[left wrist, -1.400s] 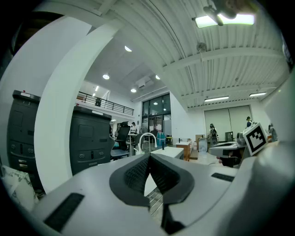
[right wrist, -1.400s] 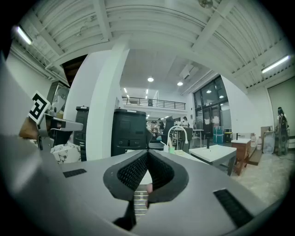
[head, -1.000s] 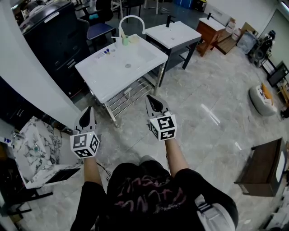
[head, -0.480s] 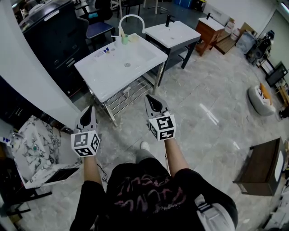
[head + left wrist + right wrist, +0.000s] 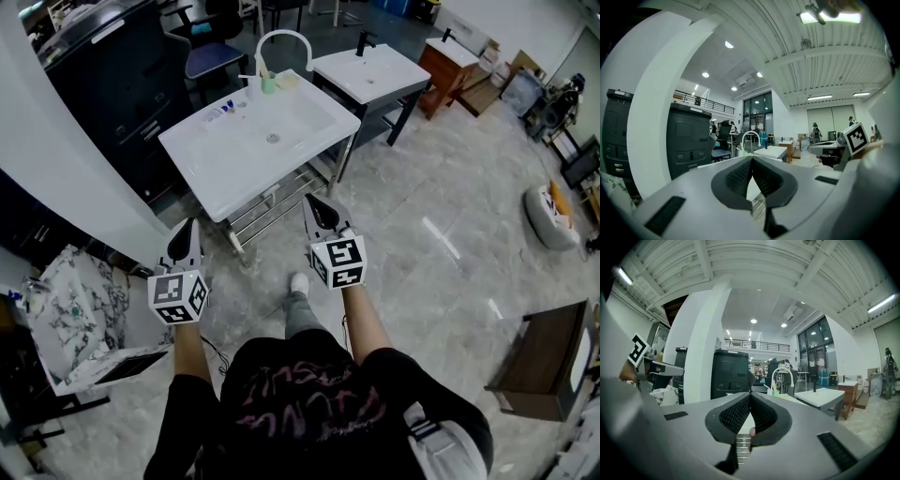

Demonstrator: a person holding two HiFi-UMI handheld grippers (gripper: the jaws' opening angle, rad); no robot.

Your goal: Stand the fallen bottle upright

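Both closed, empty: left tongs, right tongs; bottle on sink, well ahead.

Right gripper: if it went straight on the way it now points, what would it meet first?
Probably the white sink basin, at its front rim or the slatted shelf just beneath. Nothing shows between the shut right gripper and that; exact height is hard to judge.

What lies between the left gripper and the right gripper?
In the head view, the sink stand's front leg and grey floor lie between the left gripper and the right gripper. Both grippers are shut.
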